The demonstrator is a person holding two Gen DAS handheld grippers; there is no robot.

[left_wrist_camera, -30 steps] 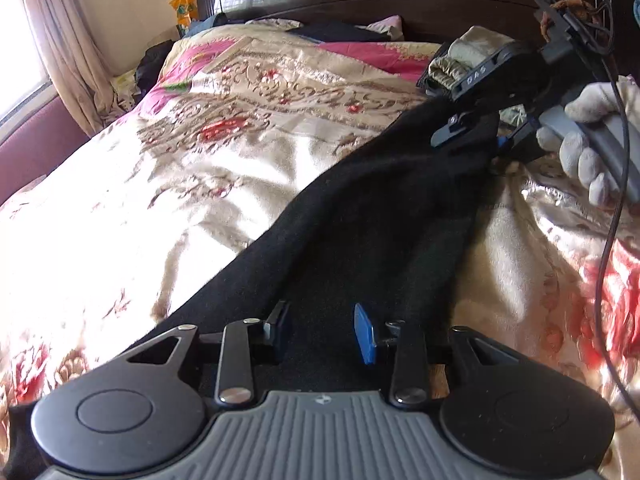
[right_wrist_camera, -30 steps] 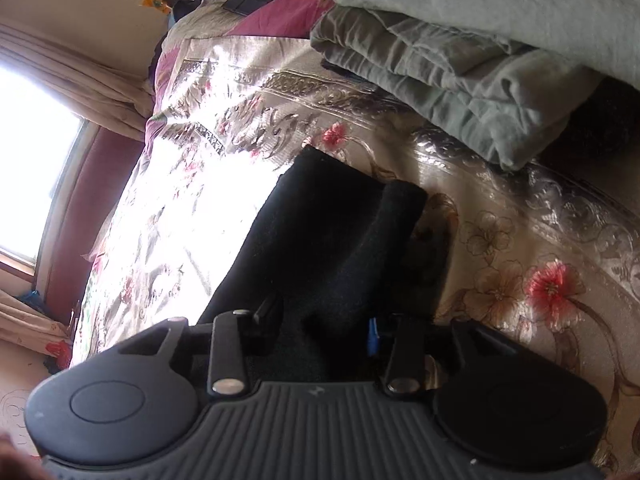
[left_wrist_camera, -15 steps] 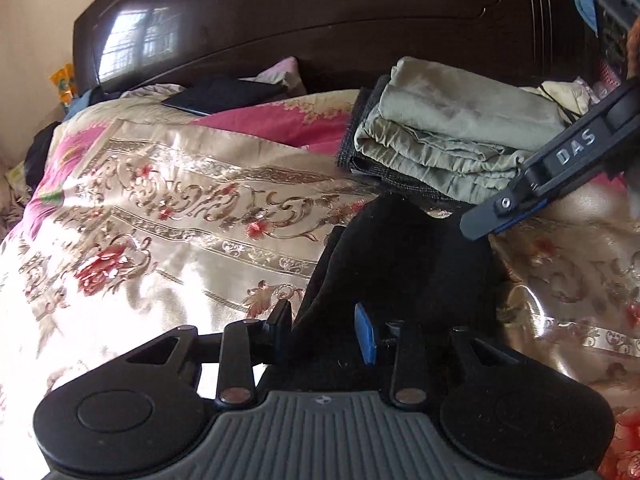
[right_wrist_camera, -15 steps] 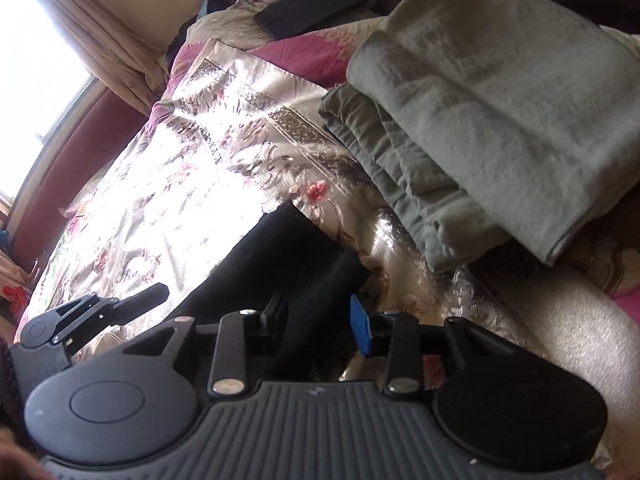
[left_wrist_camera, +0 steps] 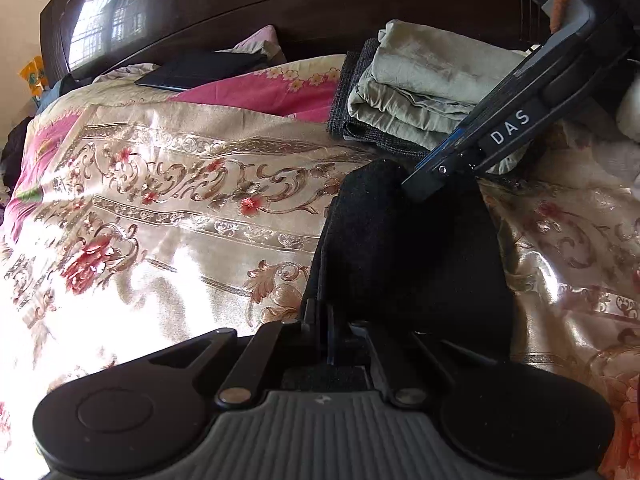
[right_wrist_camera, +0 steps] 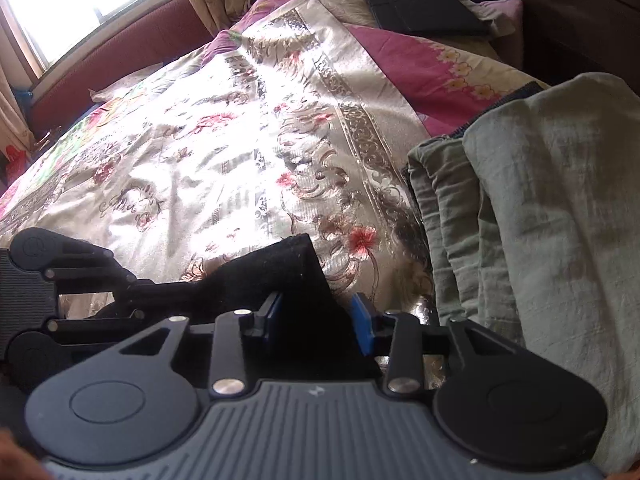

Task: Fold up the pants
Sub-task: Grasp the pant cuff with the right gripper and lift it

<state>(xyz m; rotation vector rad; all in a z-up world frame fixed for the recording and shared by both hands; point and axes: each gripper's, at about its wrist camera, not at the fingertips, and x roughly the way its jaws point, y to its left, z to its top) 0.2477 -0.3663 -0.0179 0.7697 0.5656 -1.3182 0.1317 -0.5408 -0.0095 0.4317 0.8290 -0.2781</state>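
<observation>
The black pants (left_wrist_camera: 400,248) lie doubled over in a short thick fold on the floral bedspread (left_wrist_camera: 180,200). At their near left edge my left gripper (left_wrist_camera: 324,320) is shut, its fingers pinched together on the cloth. The right gripper (left_wrist_camera: 420,188) comes in from the upper right and meets the far corner of the fold. In the right wrist view a corner of the pants (right_wrist_camera: 304,280) fills the gap between the blue pads of my right gripper (right_wrist_camera: 318,324), whose jaws are closing on it. The left gripper (right_wrist_camera: 192,290) reaches into the same cloth from the left.
A stack of folded olive-green clothes (left_wrist_camera: 420,92) sits just beyond the pants, near the dark headboard (left_wrist_camera: 280,8). A flat black item (left_wrist_camera: 200,72) rests on a pillow. The sunlit spread runs left toward a maroon bench (right_wrist_camera: 120,48) under a window.
The left gripper swept along the bed toward the headboard, and the pants went from stretched out to doubled over. Its jaws then came together. The right gripper rolled and rose slightly.
</observation>
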